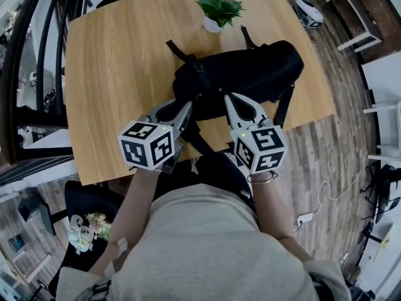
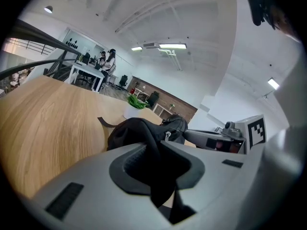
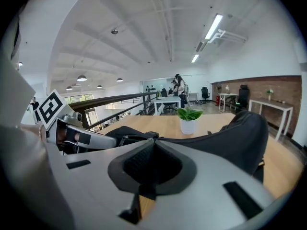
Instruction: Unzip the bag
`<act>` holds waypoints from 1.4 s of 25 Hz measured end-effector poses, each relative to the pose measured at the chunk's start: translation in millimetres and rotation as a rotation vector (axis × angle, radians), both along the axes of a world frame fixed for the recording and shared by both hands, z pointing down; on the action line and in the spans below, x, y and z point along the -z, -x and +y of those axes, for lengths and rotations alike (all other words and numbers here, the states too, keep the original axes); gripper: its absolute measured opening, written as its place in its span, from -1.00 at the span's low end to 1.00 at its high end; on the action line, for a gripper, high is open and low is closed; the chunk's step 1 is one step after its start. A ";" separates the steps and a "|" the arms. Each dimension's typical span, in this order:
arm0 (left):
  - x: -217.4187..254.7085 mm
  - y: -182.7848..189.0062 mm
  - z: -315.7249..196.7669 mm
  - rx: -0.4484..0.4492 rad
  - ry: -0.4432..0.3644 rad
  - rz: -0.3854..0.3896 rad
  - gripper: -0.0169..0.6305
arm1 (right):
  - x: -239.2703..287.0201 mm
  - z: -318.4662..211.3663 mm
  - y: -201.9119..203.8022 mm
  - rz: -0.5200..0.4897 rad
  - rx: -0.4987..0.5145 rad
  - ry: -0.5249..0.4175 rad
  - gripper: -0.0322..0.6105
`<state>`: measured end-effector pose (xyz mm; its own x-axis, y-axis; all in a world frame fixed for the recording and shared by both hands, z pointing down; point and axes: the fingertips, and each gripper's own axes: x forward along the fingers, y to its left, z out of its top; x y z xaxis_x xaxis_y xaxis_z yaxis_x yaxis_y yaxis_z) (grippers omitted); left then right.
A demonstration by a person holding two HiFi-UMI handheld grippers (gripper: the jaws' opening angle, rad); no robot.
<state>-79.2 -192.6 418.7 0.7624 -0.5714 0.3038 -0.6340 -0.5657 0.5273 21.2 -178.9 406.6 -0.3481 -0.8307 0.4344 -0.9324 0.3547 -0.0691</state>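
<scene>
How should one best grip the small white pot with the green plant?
Probably across the round wall of the small white pot, below the leaves, coming from the left: leaves overhang its rim, and the black fabric bag lies close in front.

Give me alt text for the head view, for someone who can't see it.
Seen from above, a person holds two grippers to a black backpack lying on a wooden table: the left gripper pinches its fabric, the right gripper points at it with jaws shut. A potted plant stands beyond the backpack.
</scene>
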 end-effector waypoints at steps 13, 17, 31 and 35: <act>-4.4 6.5 -10.5 0.190 0.022 -0.015 -0.73 | 1.8 -23.6 -56.2 -0.016 0.017 0.008 -0.87; -5.5 8.5 -12.1 0.261 0.021 -0.041 -0.73 | 3.1 -29.7 -75.1 -0.019 0.045 0.006 -0.87; -13.2 12.6 -10.5 0.475 0.028 -0.128 -0.73 | 5.2 -45.4 -106.3 -0.017 0.182 -0.006 -0.87; -15.2 10.4 -8.8 0.543 0.018 -0.186 -0.70 | 4.4 -48.5 -110.9 -0.041 0.219 0.000 -0.87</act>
<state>-89.6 -201.4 434.0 0.2936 -0.8596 0.4182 -0.9143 -0.1250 0.3852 132.0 -227.4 402.2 -0.5372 -0.7335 0.4165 -0.8298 0.5481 -0.1050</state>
